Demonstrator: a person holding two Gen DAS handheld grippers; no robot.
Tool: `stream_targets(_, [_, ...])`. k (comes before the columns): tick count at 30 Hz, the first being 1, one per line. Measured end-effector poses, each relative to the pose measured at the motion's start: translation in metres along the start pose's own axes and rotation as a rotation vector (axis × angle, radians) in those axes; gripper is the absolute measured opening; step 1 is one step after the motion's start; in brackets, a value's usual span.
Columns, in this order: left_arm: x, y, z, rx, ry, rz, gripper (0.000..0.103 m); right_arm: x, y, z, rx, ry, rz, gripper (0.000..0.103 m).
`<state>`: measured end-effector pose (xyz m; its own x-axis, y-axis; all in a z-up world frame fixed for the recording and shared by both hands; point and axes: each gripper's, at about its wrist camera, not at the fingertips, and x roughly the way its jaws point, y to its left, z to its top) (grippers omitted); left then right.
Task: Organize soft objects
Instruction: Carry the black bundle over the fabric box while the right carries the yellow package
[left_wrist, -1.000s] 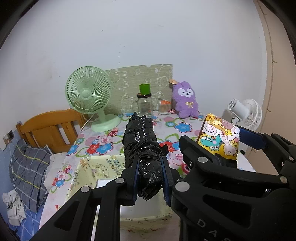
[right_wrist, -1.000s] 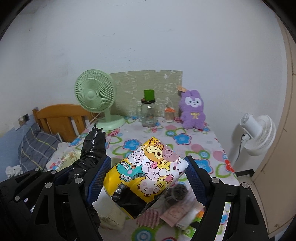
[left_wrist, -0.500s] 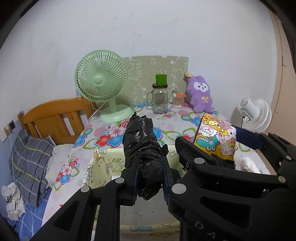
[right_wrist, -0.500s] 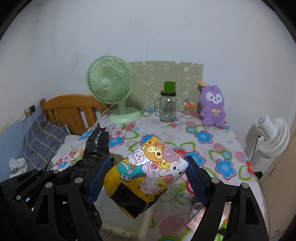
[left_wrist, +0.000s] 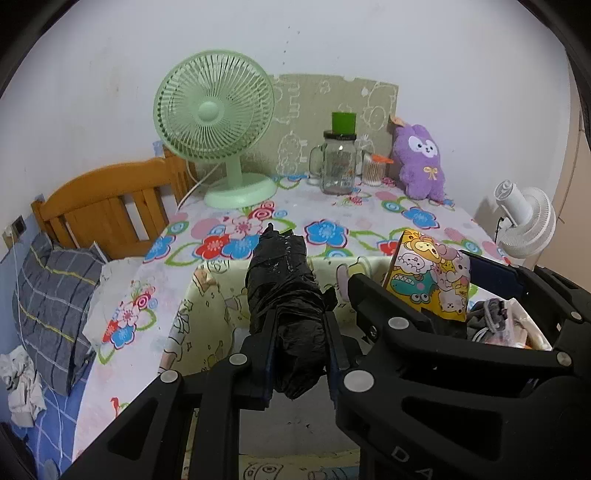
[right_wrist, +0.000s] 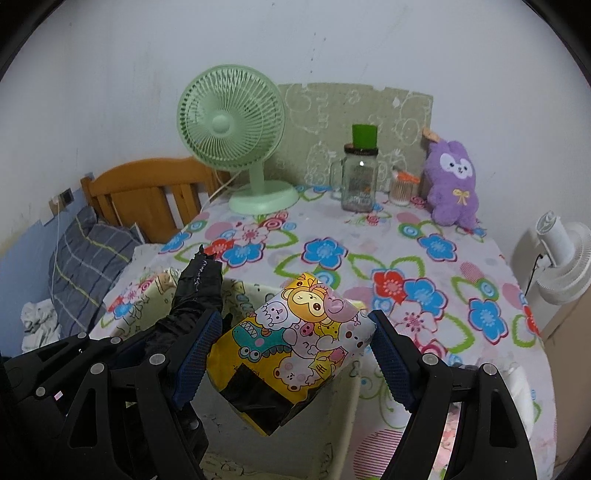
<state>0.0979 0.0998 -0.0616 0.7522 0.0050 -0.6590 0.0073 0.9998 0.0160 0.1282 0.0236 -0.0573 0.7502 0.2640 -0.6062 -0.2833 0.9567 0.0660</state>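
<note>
My left gripper (left_wrist: 299, 343) is shut on a rolled black plastic bag (left_wrist: 284, 291) and holds it over a pale fabric bin (left_wrist: 207, 295) on the flowered table. My right gripper (right_wrist: 288, 358) is shut on a yellow cartoon-print pack (right_wrist: 295, 339), held above the same bin (right_wrist: 240, 291). The pack also shows in the left wrist view (left_wrist: 428, 273), and the black bag in the right wrist view (right_wrist: 195, 291). The two grippers are side by side, left one to the left.
At the back of the table stand a green fan (left_wrist: 218, 125), a glass jar with a green cap (left_wrist: 338, 162), a small toothpick holder (left_wrist: 373, 170) and a purple plush (left_wrist: 421, 162). A white fan (left_wrist: 524, 218) is to the right, a wooden headboard (left_wrist: 103, 206) and bedding to the left.
Both grippers have moved forward and lower over the table with their loads; the bin and the back objects now look closer. Both grips are unchanged.
</note>
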Motion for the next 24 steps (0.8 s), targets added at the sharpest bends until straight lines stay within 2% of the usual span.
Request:
stream_targets(3, [0.007,0.002,-0.003,-0.012,0.021,-0.006,0.025,0.008,0.002,-0.002,-0.010,0.015,-0.010,0.083])
stream_targets(5, [0.012,0.004,-0.005,-0.021,0.029,-0.006,0.038,0.013,0.004,-0.002,-0.020,0.024,-0.019,0.083])
stream_targets(10, [0.017,0.008,-0.007,-0.044,0.031,-0.005,0.052,0.023,0.005,-0.003,-0.014,0.049,-0.022,0.086])
stream_targets(18, [0.017,0.008,-0.007,-0.047,0.024,-0.013,0.065,0.023,0.004,-0.004,0.001,0.054,-0.040,0.096])
stream_targets(24, [0.010,0.004,-0.005,-0.042,0.013,0.001,0.074,0.016,0.002,-0.002,0.005,0.044,-0.047,0.098])
